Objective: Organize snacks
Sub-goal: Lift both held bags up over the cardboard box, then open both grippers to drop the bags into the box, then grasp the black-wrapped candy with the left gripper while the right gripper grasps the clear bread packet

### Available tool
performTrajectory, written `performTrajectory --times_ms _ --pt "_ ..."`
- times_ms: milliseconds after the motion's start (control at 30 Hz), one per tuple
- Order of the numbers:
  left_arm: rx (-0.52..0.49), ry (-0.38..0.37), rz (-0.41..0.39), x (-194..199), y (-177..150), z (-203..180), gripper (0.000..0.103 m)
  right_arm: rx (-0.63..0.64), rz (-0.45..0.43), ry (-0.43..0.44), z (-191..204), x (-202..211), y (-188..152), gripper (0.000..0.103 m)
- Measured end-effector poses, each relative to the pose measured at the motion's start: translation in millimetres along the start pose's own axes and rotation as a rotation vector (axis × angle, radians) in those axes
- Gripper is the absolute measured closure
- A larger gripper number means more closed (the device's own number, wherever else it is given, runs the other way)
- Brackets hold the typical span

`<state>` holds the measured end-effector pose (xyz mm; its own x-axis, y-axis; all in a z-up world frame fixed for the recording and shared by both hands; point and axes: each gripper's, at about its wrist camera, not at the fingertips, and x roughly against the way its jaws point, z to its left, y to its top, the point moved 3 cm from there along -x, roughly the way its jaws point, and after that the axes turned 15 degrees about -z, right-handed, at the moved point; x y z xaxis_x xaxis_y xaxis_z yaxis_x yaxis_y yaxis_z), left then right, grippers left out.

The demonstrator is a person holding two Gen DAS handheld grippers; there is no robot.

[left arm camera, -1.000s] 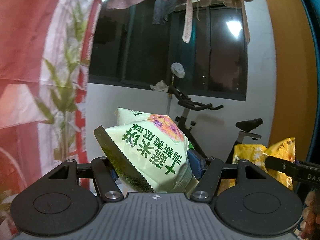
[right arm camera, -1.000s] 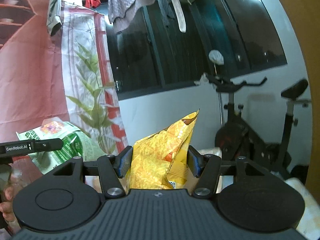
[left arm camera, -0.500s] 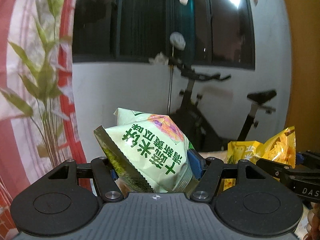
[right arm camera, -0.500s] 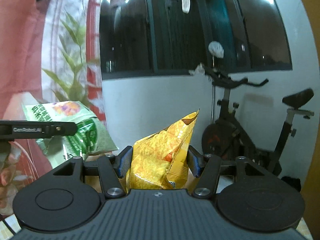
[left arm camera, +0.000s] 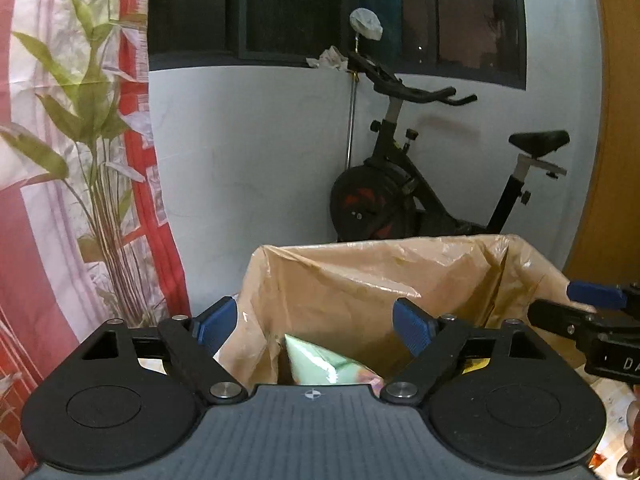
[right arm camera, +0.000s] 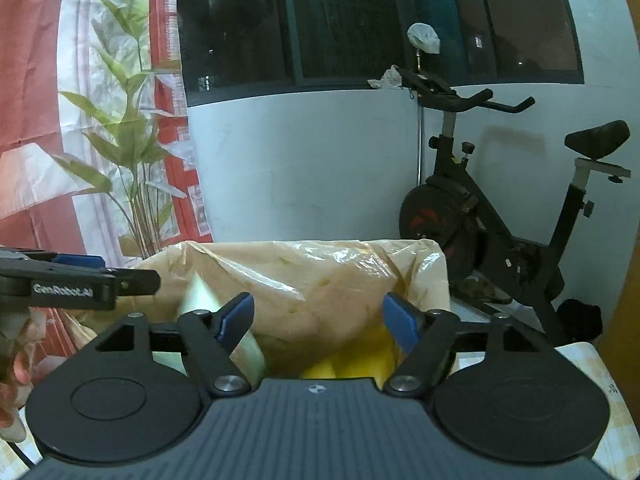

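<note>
A bin lined with a tan plastic bag (left arm camera: pixel 360 276) stands in front of both grippers; it also shows in the right wrist view (right arm camera: pixel 320 276). My left gripper (left arm camera: pixel 314 320) is open and empty above the bin. The green snack bag (left arm camera: pixel 324 366) lies inside below it, and shows blurred in the right wrist view (right arm camera: pixel 204 296). My right gripper (right arm camera: pixel 318 316) is open and empty above the bin. The yellow snack bag (right arm camera: pixel 356 354) lies inside below it. The right gripper's finger (left arm camera: pixel 592 312) shows at the right of the left wrist view.
A black exercise bike (left arm camera: pixel 404 196) stands behind the bin by the white wall; it also shows in the right wrist view (right arm camera: pixel 480 216). A red and white curtain with a leaf print (left arm camera: pixel 68 160) hangs at the left. A table with a checked cloth (right arm camera: pixel 600 392) is at the lower right.
Both grippers lowered over the lined bin and opened. The green bag dropped from the left gripper and the yellow bag from the right gripper into the bin.
</note>
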<state>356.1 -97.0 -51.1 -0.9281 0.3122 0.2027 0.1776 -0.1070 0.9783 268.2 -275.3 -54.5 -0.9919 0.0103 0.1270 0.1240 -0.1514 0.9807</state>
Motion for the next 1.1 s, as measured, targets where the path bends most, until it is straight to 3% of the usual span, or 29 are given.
performTrajectory --times_ms 700,900,1100 --pt "0.058 0.097 -0.031 101.9 36.1 57.2 0.016 -0.074 -0.096 0.021 0.5 89.7 34.6 0.029" --pt "0.085 0.101 0.003 123.4 10.2 68.4 0.016 -0.069 -0.083 0.007 -3.9 107.9 23.8 0.029" --pt "0.158 0.085 0.105 128.9 -41.9 73.3 0.017 -0.078 -0.007 0.011 -2.2 116.4 -15.3 0.029"
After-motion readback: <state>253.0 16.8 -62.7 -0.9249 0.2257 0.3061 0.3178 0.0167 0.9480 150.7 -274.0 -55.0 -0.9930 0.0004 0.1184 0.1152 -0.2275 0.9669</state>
